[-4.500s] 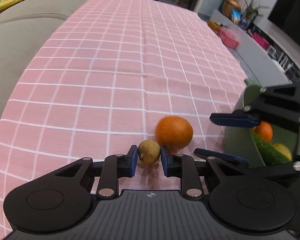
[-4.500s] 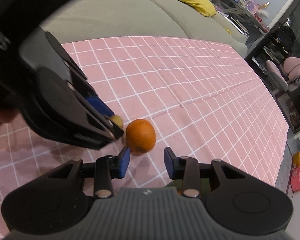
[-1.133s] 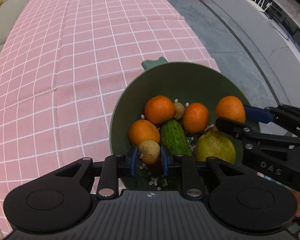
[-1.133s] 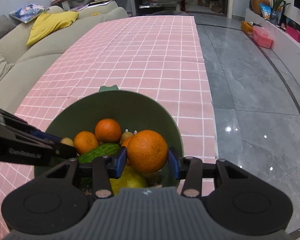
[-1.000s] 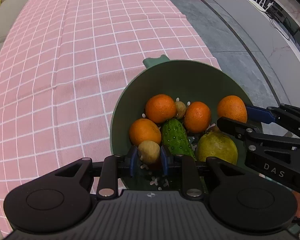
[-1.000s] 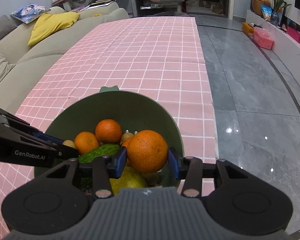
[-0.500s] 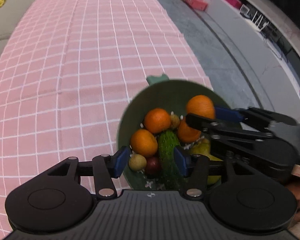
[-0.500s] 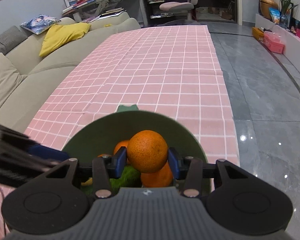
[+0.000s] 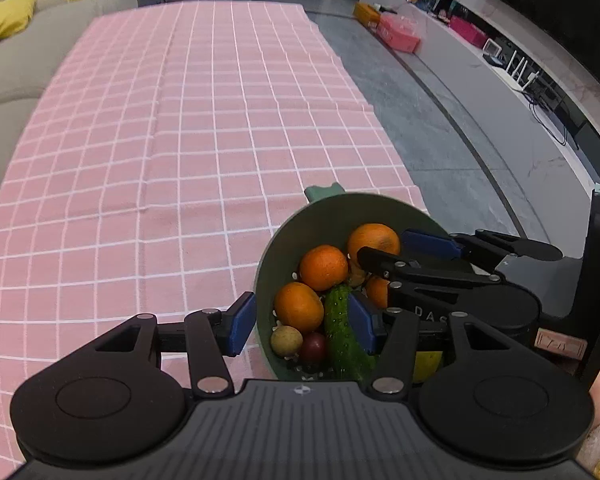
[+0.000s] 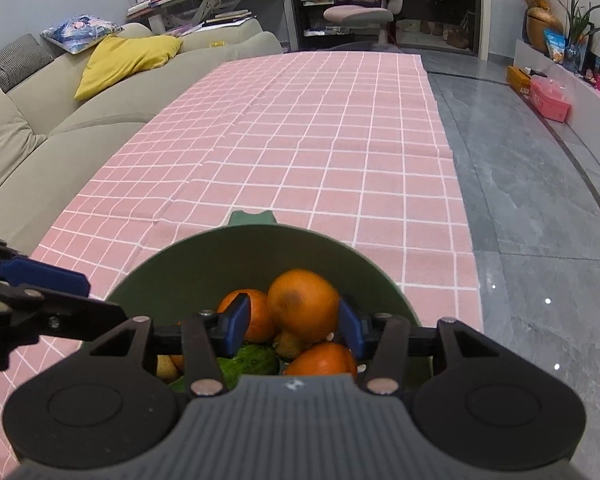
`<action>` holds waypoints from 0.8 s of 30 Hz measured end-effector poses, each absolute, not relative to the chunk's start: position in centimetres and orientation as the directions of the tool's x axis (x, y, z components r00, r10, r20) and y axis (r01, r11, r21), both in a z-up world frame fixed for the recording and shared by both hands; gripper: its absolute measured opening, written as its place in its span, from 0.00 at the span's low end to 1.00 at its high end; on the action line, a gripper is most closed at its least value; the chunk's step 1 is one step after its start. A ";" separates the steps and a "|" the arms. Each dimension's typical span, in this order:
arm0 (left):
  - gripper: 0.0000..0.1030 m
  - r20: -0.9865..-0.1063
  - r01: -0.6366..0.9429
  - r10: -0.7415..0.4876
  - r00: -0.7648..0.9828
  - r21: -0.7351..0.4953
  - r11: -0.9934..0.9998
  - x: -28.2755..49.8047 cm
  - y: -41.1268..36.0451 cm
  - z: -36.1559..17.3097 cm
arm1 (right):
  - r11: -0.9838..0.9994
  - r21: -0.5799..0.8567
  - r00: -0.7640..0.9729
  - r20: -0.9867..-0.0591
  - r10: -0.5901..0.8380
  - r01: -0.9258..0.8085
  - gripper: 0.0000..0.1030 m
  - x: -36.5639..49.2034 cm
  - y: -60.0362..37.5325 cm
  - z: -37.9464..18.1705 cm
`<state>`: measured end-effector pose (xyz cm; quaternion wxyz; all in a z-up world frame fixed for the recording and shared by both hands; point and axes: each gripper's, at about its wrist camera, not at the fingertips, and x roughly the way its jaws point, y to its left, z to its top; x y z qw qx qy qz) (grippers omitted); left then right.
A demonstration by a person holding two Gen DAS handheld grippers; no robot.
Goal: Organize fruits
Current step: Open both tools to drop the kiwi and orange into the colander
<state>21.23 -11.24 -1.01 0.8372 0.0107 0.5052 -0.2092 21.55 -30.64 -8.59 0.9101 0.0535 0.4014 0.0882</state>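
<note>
Two grippers are hanging over the green bowl I am filling. My left gripper is standing half open with nothing between its blue pads; below and just ahead of it a small tan fruit, a dark red fruit and a cucumber are lying in the bowl. My right gripper is opening its jaws around a large orange: the right pad is sitting close against the fruit, while a gap is showing on the left pad's side, so I am reading the grip as let go. That orange is sitting atop the pile, with more oranges under and beside it.

Ahead of both grippers a pink cloth with a white grid is stretching away, lying flat apart from faint fold lines. To the left of it a beige sofa is running alongside, carrying a yellow cushion. To the right, grey polished floor tiles are reflecting small lights, and a pink box is resting by a low ledge. Far ahead a pink desk chair is standing before dark shelving.
</note>
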 end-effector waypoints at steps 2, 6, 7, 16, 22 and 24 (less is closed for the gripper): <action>0.60 -0.834 0.359 -0.336 0.438 -0.181 0.916 20.4 -10.9 -0.2 | 0.980 0.168 0.676 -0.710 0.197 -0.110 0.53 21.0 -30.8 -7.9; 0.60 -0.776 0.372 -0.336 0.533 -0.142 0.917 18.4 -10.6 1.9 | 0.980 0.168 0.702 -0.685 0.195 -0.108 0.61 19.0 -30.8 -5.9; 0.60 -0.761 0.376 -0.335 0.555 -0.130 0.917 17.8 -10.6 2.4 | 0.980 0.166 0.713 -0.673 0.194 -0.109 0.63 18.3 -30.8 -5.3; 0.75 -0.598 0.318 -0.274 0.753 -0.033 0.947 10.9 -8.4 7.1 | 0.963 0.244 0.783 -0.575 0.237 -0.112 0.80 11.5 -30.1 0.1; 0.87 -0.528 0.260 -0.219 0.821 0.003 0.966 6.9 -6.5 8.0 | 0.966 0.208 0.813 -0.529 0.241 -0.151 0.88 6.4 -27.7 2.5; 0.87 -0.527 0.239 -0.199 0.826 0.009 0.971 6.2 -5.9 7.9 | 0.964 0.201 0.815 -0.519 0.257 -0.176 0.89 4.7 -26.9 3.1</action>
